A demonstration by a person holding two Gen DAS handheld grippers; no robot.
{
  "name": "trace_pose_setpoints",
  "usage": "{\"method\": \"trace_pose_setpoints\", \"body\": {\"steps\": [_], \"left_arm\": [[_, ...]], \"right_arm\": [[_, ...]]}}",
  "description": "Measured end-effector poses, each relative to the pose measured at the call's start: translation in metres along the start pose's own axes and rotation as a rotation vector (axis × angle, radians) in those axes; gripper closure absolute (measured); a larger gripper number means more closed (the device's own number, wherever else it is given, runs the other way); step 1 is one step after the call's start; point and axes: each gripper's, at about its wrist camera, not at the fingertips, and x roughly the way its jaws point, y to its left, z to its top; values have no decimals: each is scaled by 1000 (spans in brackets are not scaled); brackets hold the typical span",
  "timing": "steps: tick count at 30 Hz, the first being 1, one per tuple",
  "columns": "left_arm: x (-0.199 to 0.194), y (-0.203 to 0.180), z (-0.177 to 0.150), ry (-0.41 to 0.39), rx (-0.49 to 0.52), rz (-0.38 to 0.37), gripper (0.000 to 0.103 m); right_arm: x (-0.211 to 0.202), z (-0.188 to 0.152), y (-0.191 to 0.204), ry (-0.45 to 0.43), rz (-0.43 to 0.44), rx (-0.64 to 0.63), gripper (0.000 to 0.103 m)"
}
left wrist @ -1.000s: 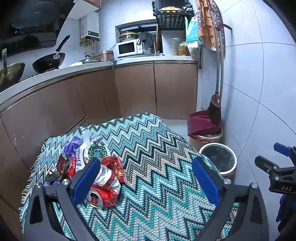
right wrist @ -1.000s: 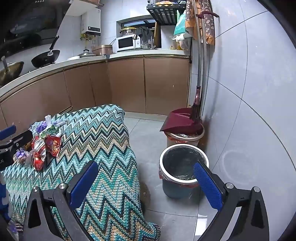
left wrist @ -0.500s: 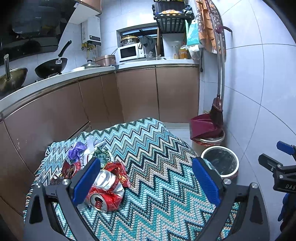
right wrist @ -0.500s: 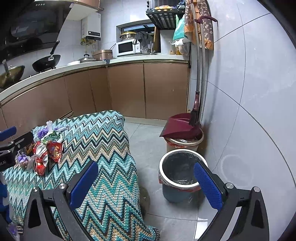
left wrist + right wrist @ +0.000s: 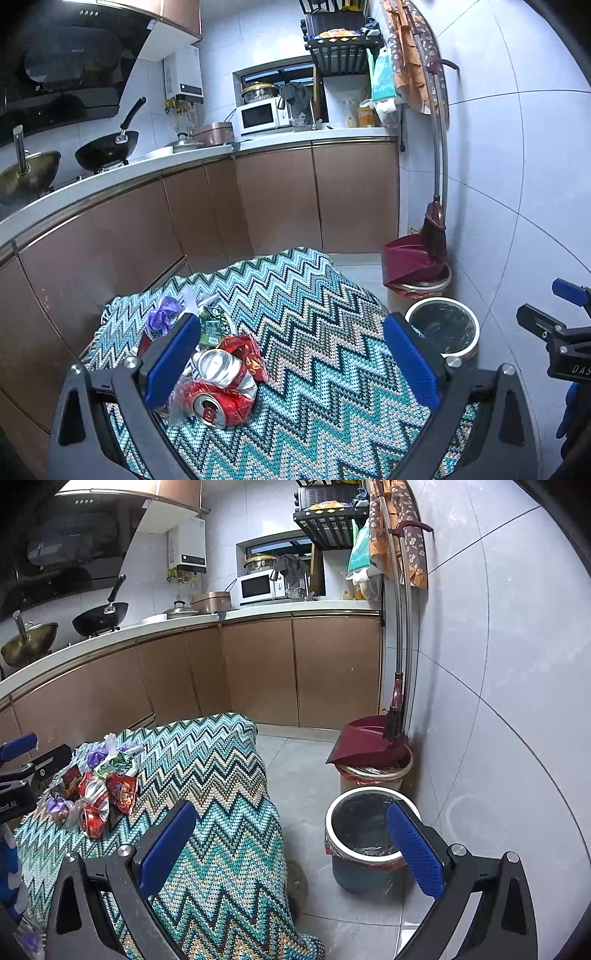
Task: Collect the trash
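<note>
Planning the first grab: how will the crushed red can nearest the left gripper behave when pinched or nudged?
The crushed red can looks dented and open-topped, so probably empty, light, and likely to buckle further under squeeze. Its flattened sides suggest it won't roll far. Lying on the knitted cloth, it may snag or drag rather than slide.

The left gripper (image 5: 291,360), blue-padded jaws spread wide, hovers over a teal zigzag-knit cloth (image 5: 325,354). Two crushed red drink cans (image 5: 221,391) lie by its left finger among crumpled wrappers (image 5: 210,325), possibly snack packets.
</note>
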Motion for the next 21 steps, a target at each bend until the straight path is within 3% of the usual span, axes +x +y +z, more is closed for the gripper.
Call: {"method": "trace_pose_setpoints", "body": {"steps": [21], "left_arm": [[-5, 2, 1, 12, -12, -11, 3]], "right_arm": [[-4, -2, -2, -6, 15, 10, 0]]}}
